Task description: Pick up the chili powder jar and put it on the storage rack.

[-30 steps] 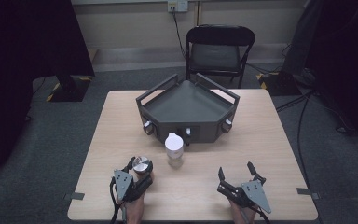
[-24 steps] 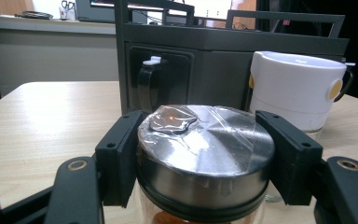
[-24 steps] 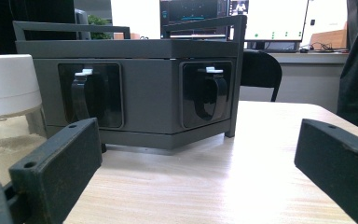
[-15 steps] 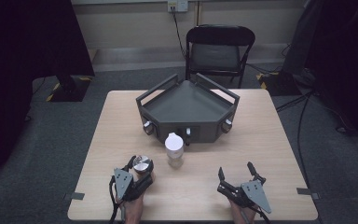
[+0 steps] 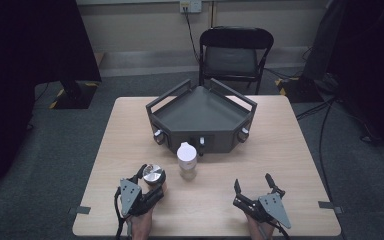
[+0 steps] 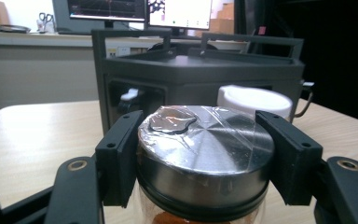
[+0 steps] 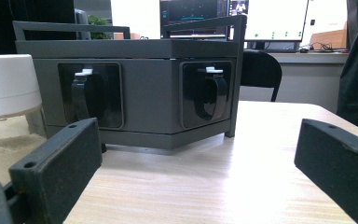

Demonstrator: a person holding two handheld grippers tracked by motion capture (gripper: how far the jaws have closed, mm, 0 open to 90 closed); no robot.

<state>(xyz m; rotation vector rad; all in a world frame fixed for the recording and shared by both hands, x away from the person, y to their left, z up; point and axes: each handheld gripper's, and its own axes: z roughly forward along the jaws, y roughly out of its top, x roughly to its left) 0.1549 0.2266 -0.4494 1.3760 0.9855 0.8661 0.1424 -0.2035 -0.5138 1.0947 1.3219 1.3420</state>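
My left gripper (image 5: pixel 153 179) is at the table's front left, shut on a glass jar with a silver metal lid (image 5: pixel 153 174). In the left gripper view the two black jaws press the sides of the silver-lidded jar (image 6: pixel 205 140), which holds something orange-red. A white-lidded jar (image 5: pixel 186 158) stands upright just right of it, in front of the dark grey box (image 5: pixel 200 112). At the front right, my right gripper (image 5: pixel 253 181) rests low over the table, open, with nothing between its jaws. In the right gripper view the white-lidded jar (image 7: pixel 7 93) sits at the left edge, holding pale powder.
The dark grey angular box (image 7: pixel 130 88) has raised rail handles, and its front faces carry recessed latches with white tips (image 7: pixel 81 95). A black folding chair (image 5: pixel 235 52) stands behind the wooden table (image 5: pixel 290 150). Cables run across the floor at the right.
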